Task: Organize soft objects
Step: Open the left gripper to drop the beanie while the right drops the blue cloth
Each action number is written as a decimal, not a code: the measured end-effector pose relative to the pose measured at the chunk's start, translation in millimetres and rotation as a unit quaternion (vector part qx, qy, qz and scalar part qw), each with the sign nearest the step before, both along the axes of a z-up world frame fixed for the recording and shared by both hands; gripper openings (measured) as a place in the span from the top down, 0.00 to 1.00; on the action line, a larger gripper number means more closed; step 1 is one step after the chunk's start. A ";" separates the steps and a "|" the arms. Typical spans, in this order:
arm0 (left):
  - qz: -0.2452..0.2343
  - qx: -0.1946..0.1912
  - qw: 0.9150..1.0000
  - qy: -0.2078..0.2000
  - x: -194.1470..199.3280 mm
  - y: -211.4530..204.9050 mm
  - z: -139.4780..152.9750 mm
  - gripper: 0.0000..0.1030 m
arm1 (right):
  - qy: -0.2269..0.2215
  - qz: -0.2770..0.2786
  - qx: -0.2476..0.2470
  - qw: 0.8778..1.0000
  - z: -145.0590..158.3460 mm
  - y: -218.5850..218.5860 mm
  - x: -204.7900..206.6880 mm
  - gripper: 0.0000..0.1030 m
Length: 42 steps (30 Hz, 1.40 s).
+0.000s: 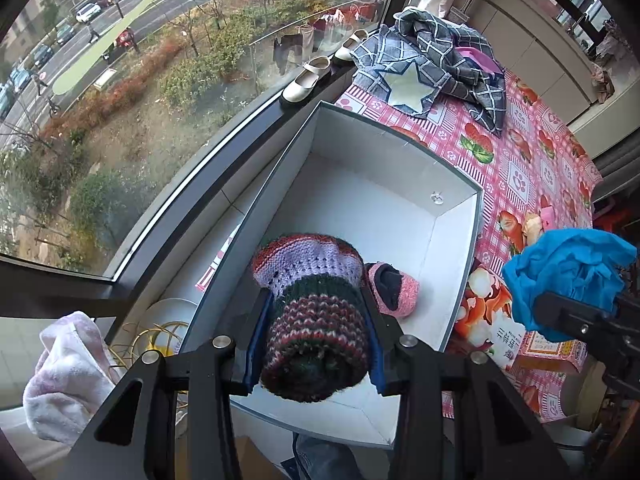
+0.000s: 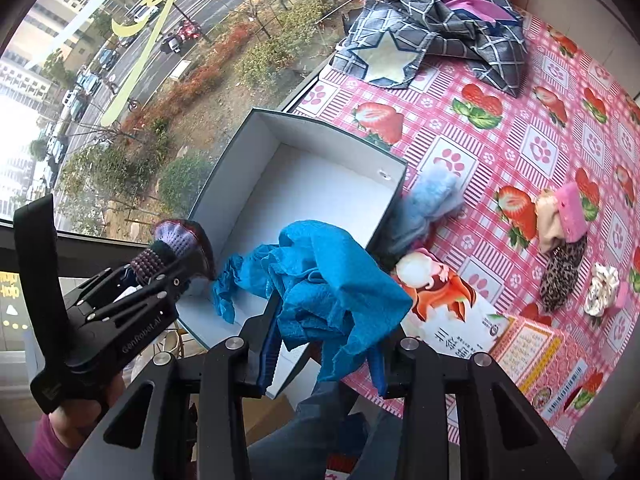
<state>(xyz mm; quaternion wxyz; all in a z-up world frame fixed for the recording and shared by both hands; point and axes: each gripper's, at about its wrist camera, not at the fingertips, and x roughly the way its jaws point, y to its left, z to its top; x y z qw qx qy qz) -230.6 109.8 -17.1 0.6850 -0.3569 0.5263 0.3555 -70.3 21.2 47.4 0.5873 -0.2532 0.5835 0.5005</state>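
Observation:
My left gripper [image 1: 316, 320] is shut on a striped knitted hat [image 1: 312, 300] and holds it over the near end of the open grey box [image 1: 464, 248]. A small pink knitted piece [image 1: 394, 290] lies inside the box. My right gripper [image 2: 324, 336] is shut on a crumpled blue cloth [image 2: 320, 280], just right of the box [image 2: 224, 168]. The left gripper [image 2: 160, 276] with the hat [image 2: 176, 244] shows at the left of the right wrist view. The blue cloth [image 1: 568, 272] shows at the right of the left wrist view.
On the pink strawberry tablecloth [image 2: 500, 148] lie a light blue fluffy item [image 2: 428, 200], a pink and beige piece [image 2: 560, 216], a leopard-print piece [image 2: 560, 272], a white scrunchie [image 2: 600, 288], checked grey clothes [image 2: 440, 28] and a printed carton [image 2: 500, 340]. Shoes [image 1: 308, 78] stand on the window sill.

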 end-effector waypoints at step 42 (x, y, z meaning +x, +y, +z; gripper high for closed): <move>-0.032 -0.026 0.998 0.037 32.3 10.5 -42.5 0.57 | -0.002 0.025 -0.025 0.999 -37.6 65.6 4.4 0.63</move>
